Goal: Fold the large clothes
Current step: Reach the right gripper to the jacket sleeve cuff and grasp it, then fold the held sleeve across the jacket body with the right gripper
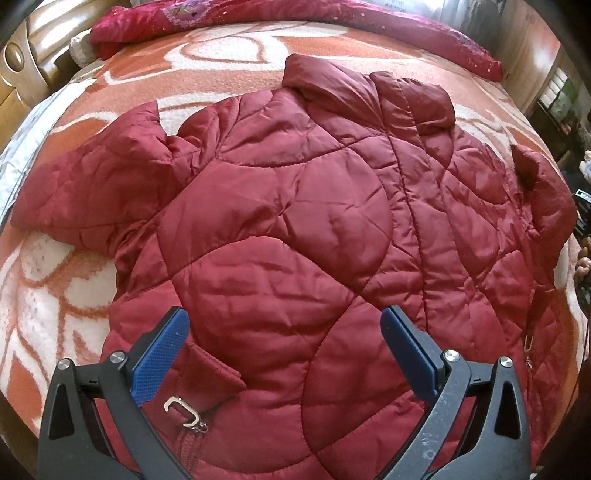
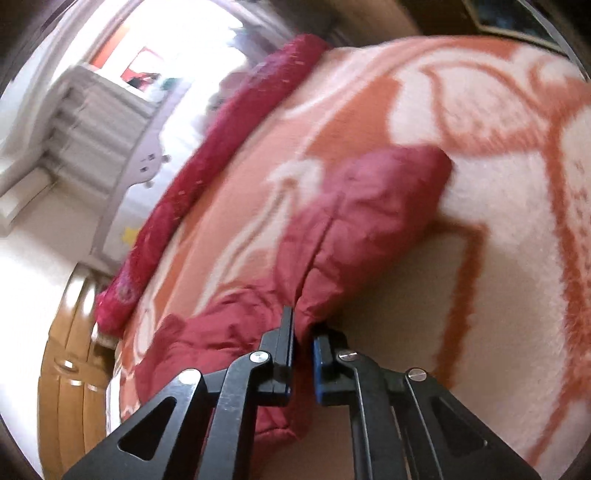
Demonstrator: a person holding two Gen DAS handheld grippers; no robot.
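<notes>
The left gripper [image 1: 284, 354] sits closest to its camera, its two blue-padded fingers [image 1: 162, 354] spread wide apart with nothing between them, hovering above the lower part of a dark red quilted jacket [image 1: 295, 221]. Just beside the left finger lies a silver zipper pull [image 1: 184, 410] at the jacket's pocket. The jacket is spread flat on a bed covered by an orange and white patterned blanket [image 1: 221, 59], collar [image 1: 369, 88] toward the far end, one sleeve [image 1: 92, 192] stretched out to the left. A crimson quilt [image 1: 332, 14] is bunched along the far edge of the bed, and a wooden headboard [image 1: 22, 59] shows in the upper left corner.

In the right wrist view, the right gripper [image 2: 303, 332] is clenched on a bunched fold of the jacket's sleeve [image 2: 369, 206], the fabric pinched between its narrowly closed fingers [image 2: 286, 332]. The sleeve runs away from the gripper, its cuff end resting on the blanket [image 2: 480, 147]. The crimson quilt [image 2: 207, 177] lies along the bed's edge to the left, with a wooden cabinet [image 2: 74, 350] below it. This view is blurred.
</notes>
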